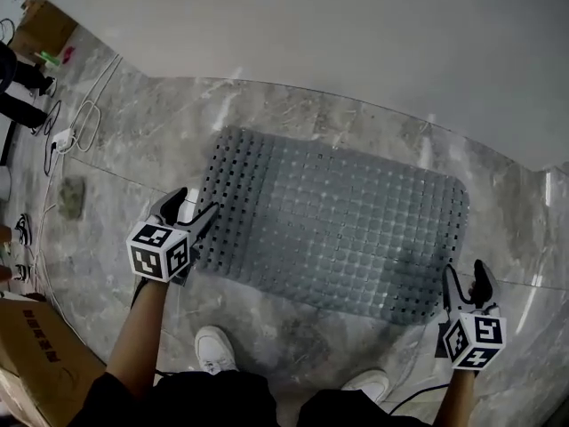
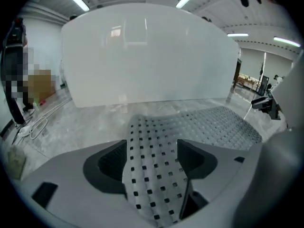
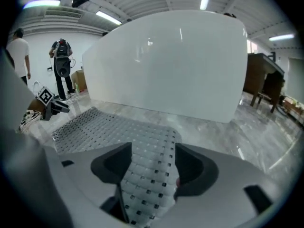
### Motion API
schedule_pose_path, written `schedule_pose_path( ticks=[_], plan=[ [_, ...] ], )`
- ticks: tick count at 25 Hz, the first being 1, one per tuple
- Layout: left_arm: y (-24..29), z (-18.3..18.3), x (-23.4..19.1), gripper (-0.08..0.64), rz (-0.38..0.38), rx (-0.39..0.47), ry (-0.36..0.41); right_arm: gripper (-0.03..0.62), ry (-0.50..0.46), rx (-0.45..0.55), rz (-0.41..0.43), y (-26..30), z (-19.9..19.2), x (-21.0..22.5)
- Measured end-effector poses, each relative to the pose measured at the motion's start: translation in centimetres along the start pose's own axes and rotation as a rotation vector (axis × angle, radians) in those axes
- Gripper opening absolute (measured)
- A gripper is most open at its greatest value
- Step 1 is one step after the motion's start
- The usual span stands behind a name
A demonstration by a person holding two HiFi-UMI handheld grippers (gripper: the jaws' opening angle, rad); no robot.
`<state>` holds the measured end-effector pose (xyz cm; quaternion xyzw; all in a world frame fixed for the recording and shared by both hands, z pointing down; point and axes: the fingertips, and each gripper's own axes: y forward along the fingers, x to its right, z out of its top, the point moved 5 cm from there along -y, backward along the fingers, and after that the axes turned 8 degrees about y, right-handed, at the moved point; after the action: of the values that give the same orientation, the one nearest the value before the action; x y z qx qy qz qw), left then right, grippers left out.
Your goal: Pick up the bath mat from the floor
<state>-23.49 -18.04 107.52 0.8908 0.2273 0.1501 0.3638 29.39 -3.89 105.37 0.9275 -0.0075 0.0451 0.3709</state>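
1. Two hand-held grippers were down at the grey, perforated, square-studded rubber bath mat. It lay on the grey marble floor, just in front of the white tub wall.
2. From where I stood, the mat's long axis ran side to side across the person, parallel to the tub. That put one short end under each hand.
3. The left gripper sat at the near left corner, angled forward and down. Its jaws were spread wide, with the corner strip of the mat running up between them.
4. The right gripper sat at the near right corner, tilted much the same. Its jaws were also wide and straddled that corner.
5. I couldn't quite settle whether a pad brushed the rubber on either side. Neither pair looked clamped on it.
6. Neither hand was the nearer one, since each already had its corner in its mouth. The pick-up would seem to depend on both closing on the corners and rising together, because a mat this long would likely sag in the middle.
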Motion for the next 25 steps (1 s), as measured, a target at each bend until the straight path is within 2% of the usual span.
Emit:
schedule_pose_path(
  ticks=[3, 7, 15, 21, 25],
  plan=[
    [2.0, -3.2, -0.6, 0.339, -0.002, -0.123, 0.005, 0.293, 0.039, -0.114, -0.028, 1.8, -2.9, 1.1],
    [3.9, -5.6, -0.8, 0.359, -0.016, -0.211, -0.029, 0.299, 0.101, -0.238, -0.053, 4.1, -5.3, 2.7],
    [6.9, -6.3, -0.7, 0.376, -0.057, -0.314, -0.046, 0.302, 0.171, -0.436, -0.065, 8.1, -6.4, 2.8],
    [7.2, -6.8, -1.2, 0.413, -0.078, -0.336, -0.124, 0.310, 0.161, -0.492, -0.101, 8.5, -6.7, 3.0],
    [7.5, -7.0, -1.3, 0.414, -0.093, -0.336, -0.132, 0.313, 0.170, -0.518, -0.098, 8.9, -6.7, 3.1]
  ],
)
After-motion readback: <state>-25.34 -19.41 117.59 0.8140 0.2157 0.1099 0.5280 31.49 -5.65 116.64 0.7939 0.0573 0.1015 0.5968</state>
